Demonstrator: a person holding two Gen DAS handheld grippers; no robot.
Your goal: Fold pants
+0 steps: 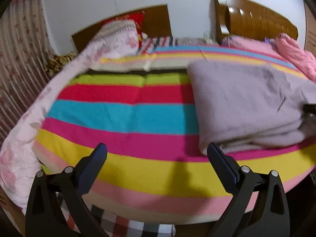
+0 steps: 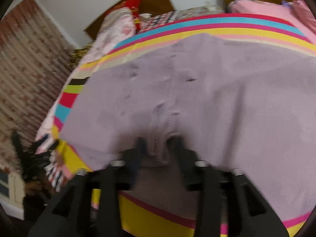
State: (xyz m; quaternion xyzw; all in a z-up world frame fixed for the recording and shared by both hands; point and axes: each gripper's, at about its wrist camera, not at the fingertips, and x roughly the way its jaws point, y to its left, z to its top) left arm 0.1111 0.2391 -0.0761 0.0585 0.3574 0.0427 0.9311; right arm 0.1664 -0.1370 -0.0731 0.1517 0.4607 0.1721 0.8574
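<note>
The lilac-grey pants [image 1: 246,102] lie folded in layers on the striped bedcover [image 1: 122,116], toward the right side of the bed. My left gripper [image 1: 156,152] hovers open over the yellow and magenta stripes, just left of the pants' near corner, with nothing between its fingers. In the right wrist view the pants [image 2: 197,90] fill most of the picture. My right gripper [image 2: 158,144] sits at their near edge, jaws parted, with a raised ridge of the fabric between the fingers. The picture is blurred, and the pads do not seem to squeeze the ridge.
A pale pink floral quilt [image 1: 21,144] runs along the bed's left edge. Pillows [image 1: 118,37] and a wooden headboard [image 1: 254,17] stand at the far end, with a pink duvet [image 1: 294,51] far right. A curtain [image 1: 17,55] hangs on the left.
</note>
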